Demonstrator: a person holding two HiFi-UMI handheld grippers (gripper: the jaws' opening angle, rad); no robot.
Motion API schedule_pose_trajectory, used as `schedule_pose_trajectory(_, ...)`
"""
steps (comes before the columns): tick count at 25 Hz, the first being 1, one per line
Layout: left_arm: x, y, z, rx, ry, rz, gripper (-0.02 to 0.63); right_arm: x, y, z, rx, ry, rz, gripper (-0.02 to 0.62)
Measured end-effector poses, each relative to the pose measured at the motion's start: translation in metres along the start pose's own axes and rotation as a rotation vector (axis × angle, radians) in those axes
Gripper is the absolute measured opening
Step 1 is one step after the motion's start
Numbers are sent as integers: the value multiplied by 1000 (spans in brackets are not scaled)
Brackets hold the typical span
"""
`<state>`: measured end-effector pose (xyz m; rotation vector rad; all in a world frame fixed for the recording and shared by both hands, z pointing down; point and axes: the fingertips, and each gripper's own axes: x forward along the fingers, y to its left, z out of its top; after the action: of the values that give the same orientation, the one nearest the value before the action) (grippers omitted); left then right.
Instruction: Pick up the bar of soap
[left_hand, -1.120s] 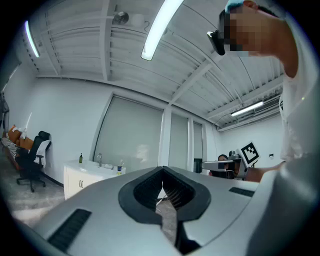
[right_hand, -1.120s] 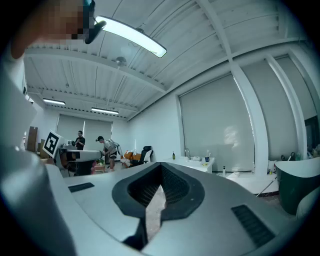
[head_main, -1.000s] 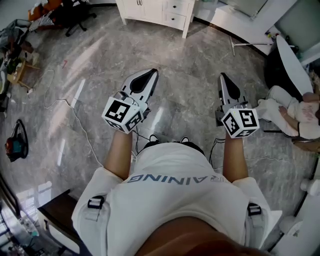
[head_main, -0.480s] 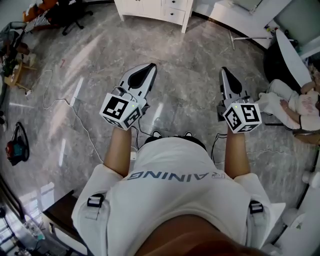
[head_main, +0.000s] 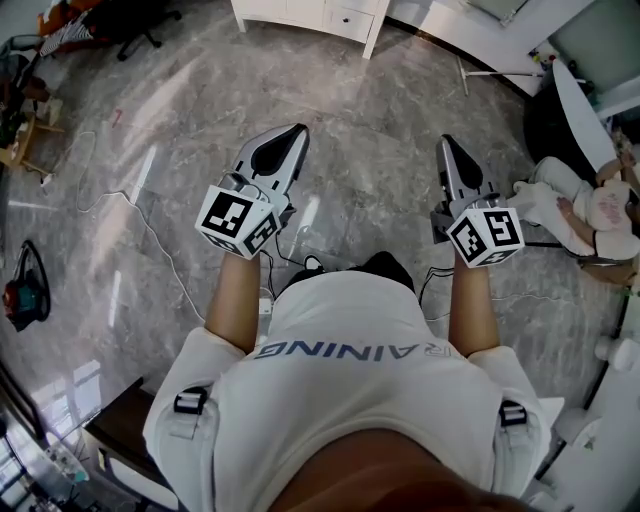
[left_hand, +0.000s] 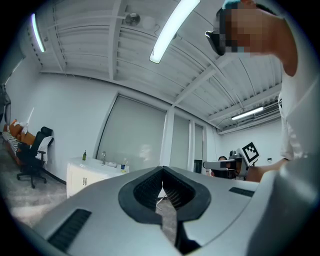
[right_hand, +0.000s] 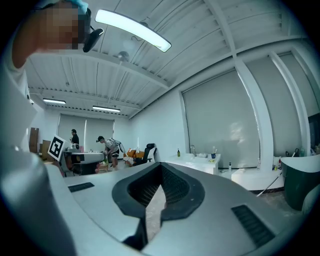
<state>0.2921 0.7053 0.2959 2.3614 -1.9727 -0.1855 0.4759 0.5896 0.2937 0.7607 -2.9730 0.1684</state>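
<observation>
I make out no bar of soap in any view. In the head view, the left gripper (head_main: 290, 137) is held out at waist height over the grey marble floor, its jaws together and empty. The right gripper (head_main: 447, 147) sits level with it on the right, also shut with nothing in it. In the left gripper view, the left gripper (left_hand: 161, 171) points at a white vanity counter (left_hand: 95, 168) with small bottles on it. In the right gripper view, the right gripper (right_hand: 160, 168) points at the same counter (right_hand: 196, 161).
A white vanity cabinet (head_main: 318, 15) stands across the floor ahead. Cables (head_main: 150, 232) trail on the floor at the left, near a red and black object (head_main: 20, 296). A seated person (head_main: 590, 212) is at the right. An office chair (head_main: 135, 22) stands far left.
Both grippers stay shut and keep nearly the same pose in front of the body. The room has shifted slightly in view, and the shoe tips under the shirt hem show less.
</observation>
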Motion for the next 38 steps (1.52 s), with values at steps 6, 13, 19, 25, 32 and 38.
schedule_pose_trajectory(6, 0, 24, -7, -24, 2, 8, 8, 23, 11, -10, 12, 34, 42, 3)
schedule_pose_trajectory(13, 26, 57, -3, 12, 15, 27, 8, 72, -10, -12, 47, 18, 70, 3)
schedule_pose_trajectory(19, 85, 88, 2, 39, 35, 37, 8, 127, -51, -7, 67, 9, 107, 3)
schedule_pose_trajectory(25, 167, 110, 8, 56, 58, 40, 8, 180, -112, 7, 12, 33, 132, 3)
schedule_pose_trajectory(32, 274, 122, 0, 65, 103, 34, 8, 231, -209, 19, 63, 20, 151, 3)
schedule_pose_trajectory(38, 339, 122, -12, 86, 133, 0, 8, 264, -273, 14, 130, -13, 123, 3)
